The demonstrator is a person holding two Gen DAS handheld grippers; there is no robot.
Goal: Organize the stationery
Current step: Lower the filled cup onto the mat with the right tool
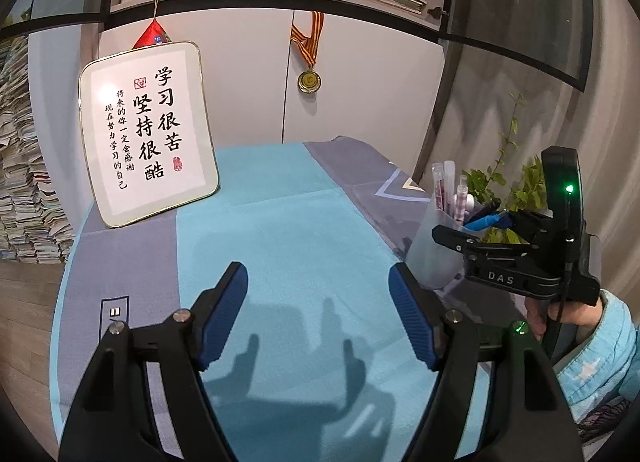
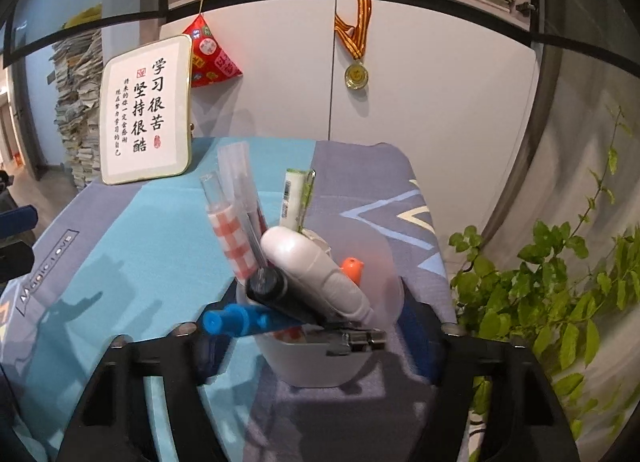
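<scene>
While steadying the pen cup [image 2: 320, 366] at the worktop's [image 1: 280, 222] right side, clamps it in the right tool [image 2: 316, 346]; holds the left tool [image 1: 318, 294] wide and empty, probably free for more stationery.

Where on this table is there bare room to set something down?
The turquoise cloth is bare between the framed calligraphy sign and the translucent pen cup. The right side is crowded: cup crammed with pens, right gripper at its rim, leafy plant beside it.
</scene>
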